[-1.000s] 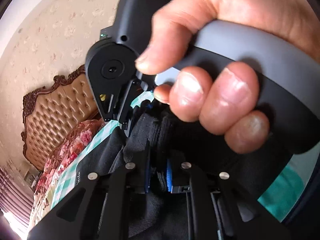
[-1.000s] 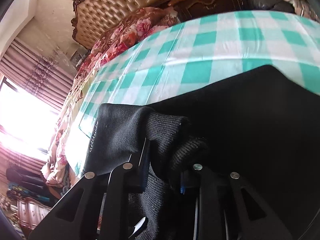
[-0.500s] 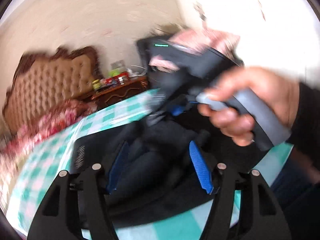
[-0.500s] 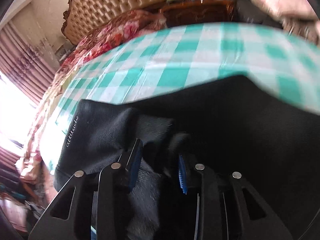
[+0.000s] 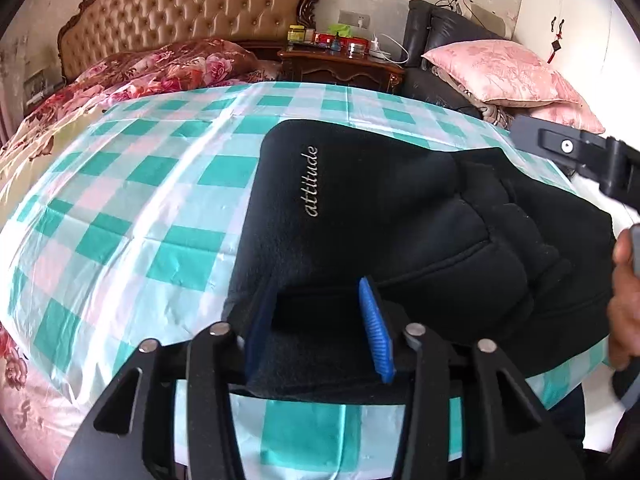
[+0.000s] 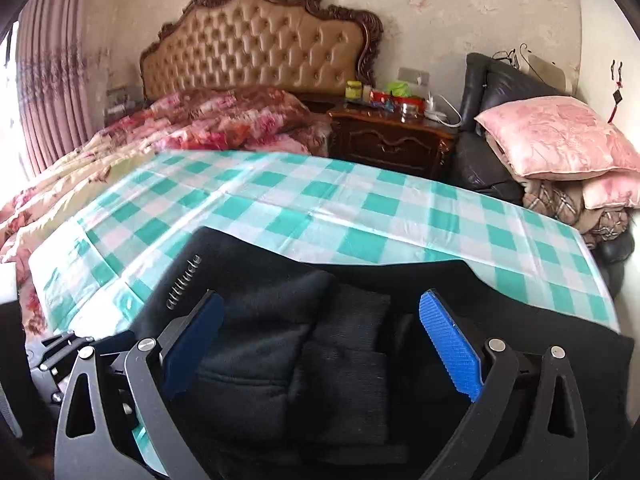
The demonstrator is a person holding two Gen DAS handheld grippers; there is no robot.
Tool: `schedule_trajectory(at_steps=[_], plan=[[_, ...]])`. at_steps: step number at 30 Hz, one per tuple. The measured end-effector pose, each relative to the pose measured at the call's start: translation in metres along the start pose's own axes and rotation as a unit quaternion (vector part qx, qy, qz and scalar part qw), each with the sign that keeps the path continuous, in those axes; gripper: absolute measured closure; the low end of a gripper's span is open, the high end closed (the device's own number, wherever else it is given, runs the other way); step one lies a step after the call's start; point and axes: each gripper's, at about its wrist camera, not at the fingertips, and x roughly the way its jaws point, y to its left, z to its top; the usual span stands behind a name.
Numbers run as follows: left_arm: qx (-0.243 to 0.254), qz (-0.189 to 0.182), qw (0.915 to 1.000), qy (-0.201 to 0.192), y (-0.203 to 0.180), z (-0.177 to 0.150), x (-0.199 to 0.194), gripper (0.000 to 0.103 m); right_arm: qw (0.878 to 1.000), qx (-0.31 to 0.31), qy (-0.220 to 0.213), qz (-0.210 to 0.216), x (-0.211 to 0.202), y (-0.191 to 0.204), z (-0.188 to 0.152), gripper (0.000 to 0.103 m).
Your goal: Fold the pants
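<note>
Black pants [image 5: 400,208], folded into a thick bundle with the word "attitude" stitched in pale thread along one edge, lie on a table [image 5: 132,208] draped in a teal-and-white checked cloth, near its front edge. The left gripper [image 5: 316,332] hovers over the bundle's near corner, its jaws partly apart after just closing somewhat; black fabric sits between the blue pads [image 5: 376,332], and whether they press on it cannot be told. The right gripper [image 6: 320,348] stands over the bundle's ribbed cuffs, its jaws having just sprung wide; its blue pads [image 6: 448,352] are clear of the cloth on either side and grip nothing. In the left wrist view, a hand [image 5: 622,300] at the right edge grips the other tool's handle. Behind the table are a bed with a tufted tan headboard [image 6: 256,48] and floral quilt [image 6: 224,120], a dark wooden nightstand [image 6: 392,140] crowded with small items, and a pink pillow [image 6: 556,136] on a black chair.
</note>
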Motion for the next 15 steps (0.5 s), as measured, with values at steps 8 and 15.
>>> schedule_trajectory(at_steps=[8,15], plan=[[-0.05,0.009,0.9987,-0.008,0.006,0.006,-0.011,0.002,0.996,0.011,0.084,0.017,0.045,0.005,-0.029,0.006],[-0.015,0.08,0.9913,-0.104,0.018,0.031,-0.034,0.002,0.992,-0.026,0.119,-0.02,0.069,0.01,-0.057,0.007]])
